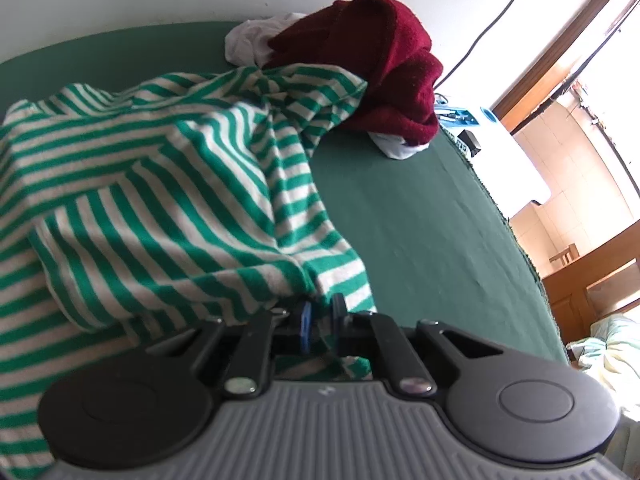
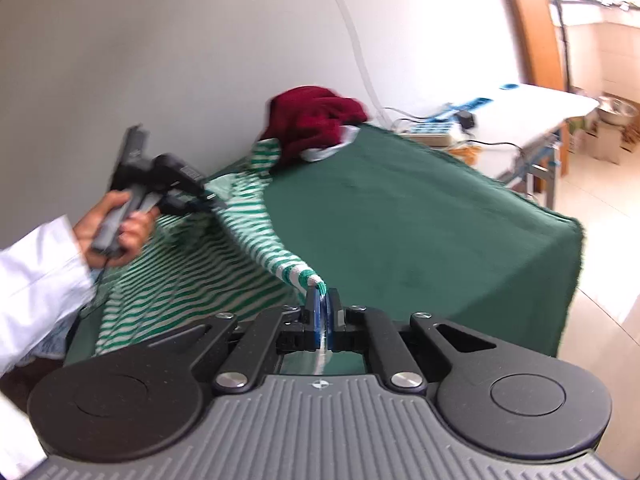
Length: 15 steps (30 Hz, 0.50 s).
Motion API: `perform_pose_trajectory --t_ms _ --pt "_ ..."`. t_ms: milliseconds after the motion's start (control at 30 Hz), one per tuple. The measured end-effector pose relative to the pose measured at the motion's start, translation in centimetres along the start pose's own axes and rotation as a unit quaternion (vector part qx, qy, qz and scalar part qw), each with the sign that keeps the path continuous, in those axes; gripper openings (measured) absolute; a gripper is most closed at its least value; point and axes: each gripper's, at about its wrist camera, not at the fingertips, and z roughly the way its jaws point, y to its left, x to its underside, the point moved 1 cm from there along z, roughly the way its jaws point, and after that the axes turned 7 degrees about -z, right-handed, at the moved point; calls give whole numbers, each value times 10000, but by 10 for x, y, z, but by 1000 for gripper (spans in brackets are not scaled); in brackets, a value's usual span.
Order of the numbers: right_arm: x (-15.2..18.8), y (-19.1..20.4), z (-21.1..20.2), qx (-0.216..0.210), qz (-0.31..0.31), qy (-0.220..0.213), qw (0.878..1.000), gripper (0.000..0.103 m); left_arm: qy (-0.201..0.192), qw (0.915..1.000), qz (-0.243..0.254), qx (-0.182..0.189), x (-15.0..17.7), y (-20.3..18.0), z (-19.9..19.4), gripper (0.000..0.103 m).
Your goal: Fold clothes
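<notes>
Clothes on a covered table

A striped shirt [image 1: 160,184] lies on the table [image 1: 420,220] toward its left; behind it, against the wall [image 2: 140,40], sits a heap of clothes [image 1: 384,68], the shirt's far edge touching it.

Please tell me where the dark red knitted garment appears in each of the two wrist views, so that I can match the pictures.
Left wrist view: the dark red knitted garment lies at top centre-right, bunched on the far end of the green cloth-covered table.
Right wrist view: it is small, at upper centre, on the table's far corner.
Shared landmark: the green-and-white striped shirt, whose far end reaches the garment.
</notes>
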Motion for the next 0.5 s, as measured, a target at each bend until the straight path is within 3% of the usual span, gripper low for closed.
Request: perform_pose_trajectory --t_ms 267,500 --pt "19 57 0 -410 -963 288 9941 3 336 9993 109 -89 -3 21 4 4" --pt "38 80 20 -678 -1167 620 9889 3 408 9989 98 -188 -1 36 14 4"
